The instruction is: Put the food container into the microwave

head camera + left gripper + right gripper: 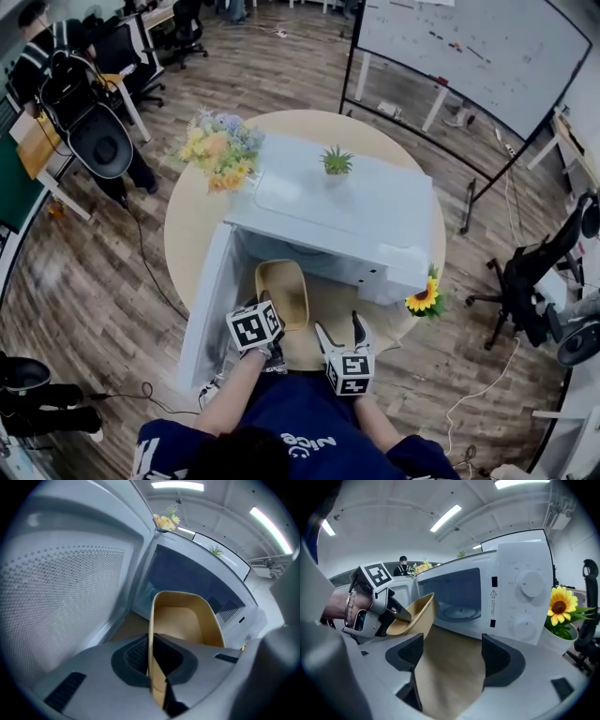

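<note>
The tan food container (282, 291) hangs just in front of the white microwave (347, 216), whose door (202, 309) stands swung open to the left. My left gripper (270, 330) is shut on the container's near rim. In the left gripper view the rim (150, 634) runs between the pads, and the container's hollow (183, 620) faces the dark cavity (187, 576). In the right gripper view the container (415, 616) is tilted above the tabletop, held by the left gripper (396, 613). My right gripper (343, 330) (452, 656) is open and holds nothing, to the right of the container.
The microwave sits on a round wooden table (187, 225). A flower bunch (217, 150) stands to its left, a small green plant (337, 161) on top, and a sunflower pot (424, 298) (560, 606) by its right front corner. A whiteboard (469, 56) stands behind.
</note>
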{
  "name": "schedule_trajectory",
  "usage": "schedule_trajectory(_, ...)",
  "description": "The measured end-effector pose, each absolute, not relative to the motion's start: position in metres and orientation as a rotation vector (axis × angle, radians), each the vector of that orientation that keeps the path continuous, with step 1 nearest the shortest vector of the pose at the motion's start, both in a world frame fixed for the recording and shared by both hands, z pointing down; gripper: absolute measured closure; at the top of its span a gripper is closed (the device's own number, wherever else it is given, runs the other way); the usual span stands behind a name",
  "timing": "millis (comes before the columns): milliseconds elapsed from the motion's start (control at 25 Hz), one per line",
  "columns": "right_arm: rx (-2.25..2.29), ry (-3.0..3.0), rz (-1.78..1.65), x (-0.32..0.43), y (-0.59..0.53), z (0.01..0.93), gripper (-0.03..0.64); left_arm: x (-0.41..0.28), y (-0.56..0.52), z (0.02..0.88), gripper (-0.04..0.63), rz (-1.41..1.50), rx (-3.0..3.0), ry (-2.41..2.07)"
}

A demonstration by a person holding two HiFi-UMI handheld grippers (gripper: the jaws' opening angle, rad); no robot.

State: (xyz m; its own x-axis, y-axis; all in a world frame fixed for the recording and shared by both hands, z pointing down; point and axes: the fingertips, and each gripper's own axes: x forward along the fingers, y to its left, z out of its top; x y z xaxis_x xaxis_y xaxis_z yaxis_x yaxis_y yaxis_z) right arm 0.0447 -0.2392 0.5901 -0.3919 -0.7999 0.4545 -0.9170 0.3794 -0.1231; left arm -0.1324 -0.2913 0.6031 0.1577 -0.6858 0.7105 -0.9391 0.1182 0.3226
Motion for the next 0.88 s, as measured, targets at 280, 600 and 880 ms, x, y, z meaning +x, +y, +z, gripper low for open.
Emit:
schedule_trajectory(280,1.525,-2.332,0.505,0.059,-0.258,0.582,0.235,-0.136,-0.327,0.604,0.591,0.377,1.561,-1.614)
schedule_trajectory(600,1.450,-2.355,0.495,0.063,-0.272,0.585,0.238,-0.134,-0.363,0.608,0.591,0.368,1.496,-1.626)
schedule_trajectory(880,1.380,-2.385,0.469,0.058,-0.276,0.585,0.238,-0.135,-0.385,0.621,0.591,0.259,1.366,-1.663)
